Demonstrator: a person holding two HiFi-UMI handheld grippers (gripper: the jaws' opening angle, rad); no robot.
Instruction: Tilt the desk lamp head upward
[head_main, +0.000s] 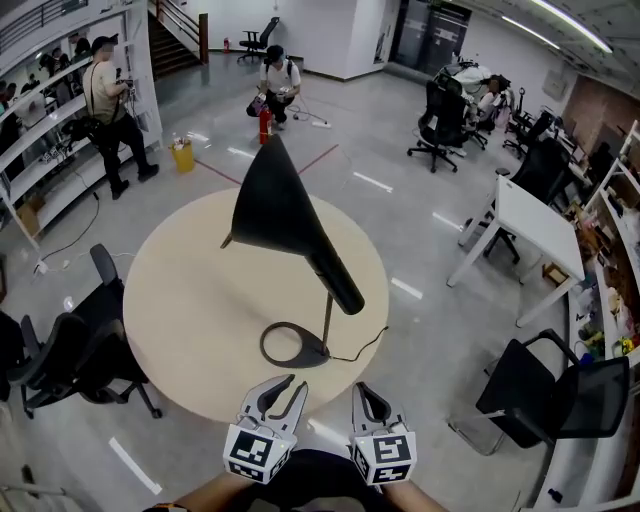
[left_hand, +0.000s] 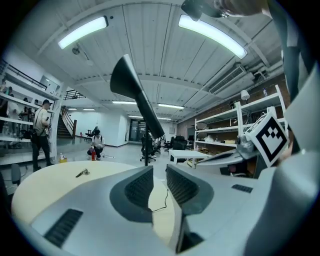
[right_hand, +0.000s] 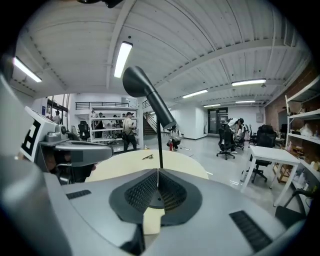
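A black desk lamp stands on the round beige table (head_main: 190, 300). Its cone-shaped head (head_main: 275, 210) slants down to the right onto a thin stem (head_main: 327, 318) above a ring base (head_main: 293, 345). Both grippers hover at the table's near edge, short of the base and touching nothing. My left gripper (head_main: 297, 384) is open, its jaws apart with nothing between them. My right gripper (head_main: 360, 386) is shut and empty. In the left gripper view the lamp head (left_hand: 132, 95) rises above the open gripper (left_hand: 160, 172). The right gripper view shows the lamp head (right_hand: 147, 95) and stem (right_hand: 160, 147) straight beyond the shut gripper (right_hand: 158, 172).
A small metal item like keys (left_hand: 82, 173) lies on the far side of the table. Black office chairs stand at the left (head_main: 80, 340) and right (head_main: 550, 390). A white desk (head_main: 535, 225) is at the right. People stand by shelves far behind.
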